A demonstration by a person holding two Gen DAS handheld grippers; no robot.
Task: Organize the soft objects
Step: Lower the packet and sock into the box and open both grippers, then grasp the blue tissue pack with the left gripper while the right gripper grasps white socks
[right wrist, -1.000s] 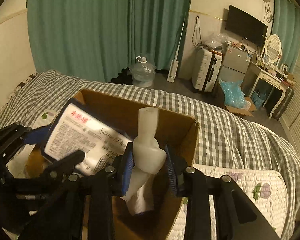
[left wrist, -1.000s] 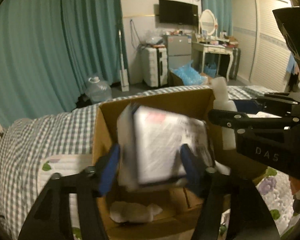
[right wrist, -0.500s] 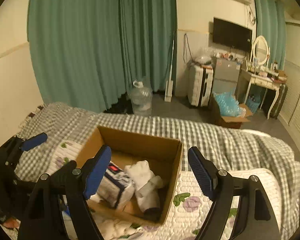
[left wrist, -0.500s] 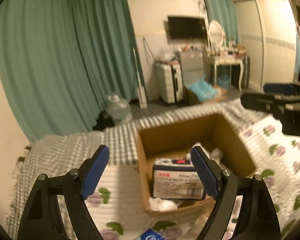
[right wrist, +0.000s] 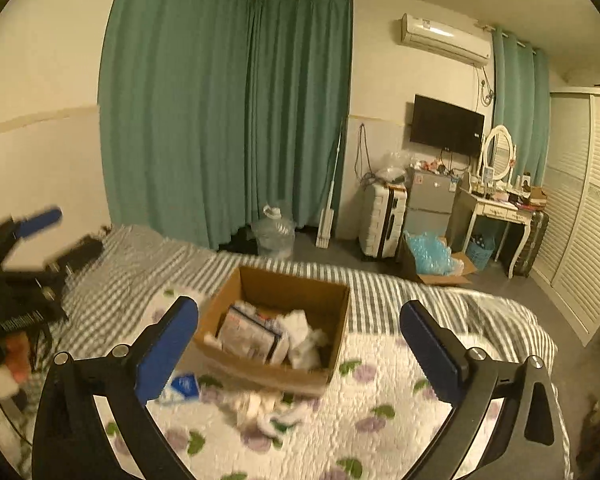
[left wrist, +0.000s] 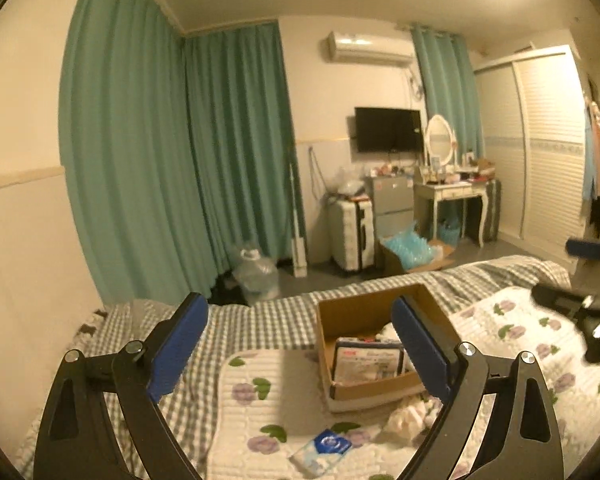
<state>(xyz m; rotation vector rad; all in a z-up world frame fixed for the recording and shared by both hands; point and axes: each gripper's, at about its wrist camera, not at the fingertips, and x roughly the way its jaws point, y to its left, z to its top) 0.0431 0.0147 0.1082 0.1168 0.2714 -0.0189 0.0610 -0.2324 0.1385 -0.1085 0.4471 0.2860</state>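
Observation:
A brown cardboard box [left wrist: 352, 312] [right wrist: 332, 304] stands on the bed. Inside it lie a white-and-blue tissue pack [left wrist: 366, 364] [right wrist: 252, 334] and white soft cloths [right wrist: 304, 336]. My left gripper [left wrist: 300, 352] is open and empty, held high above and behind the box. My right gripper [right wrist: 298, 356] is open and empty, also well above the box. In front of the box, a small blue-and-white packet [left wrist: 322, 450] [right wrist: 182, 388] and a crumpled white cloth [left wrist: 410, 416] [right wrist: 268, 408] lie on the flowered quilt [left wrist: 260, 420].
The bed has a grey checked blanket [right wrist: 140, 264] under the quilt. Beyond the bed are green curtains [left wrist: 228, 160], a water jug [left wrist: 256, 272], a white suitcase [left wrist: 350, 236], a box of blue bags [right wrist: 432, 260], a dressing table [left wrist: 448, 196] and a wardrobe [right wrist: 584, 220].
Both grippers let go of the tissue pack and the white cloth roll into the box, opened wide, and rose up and back away from it.

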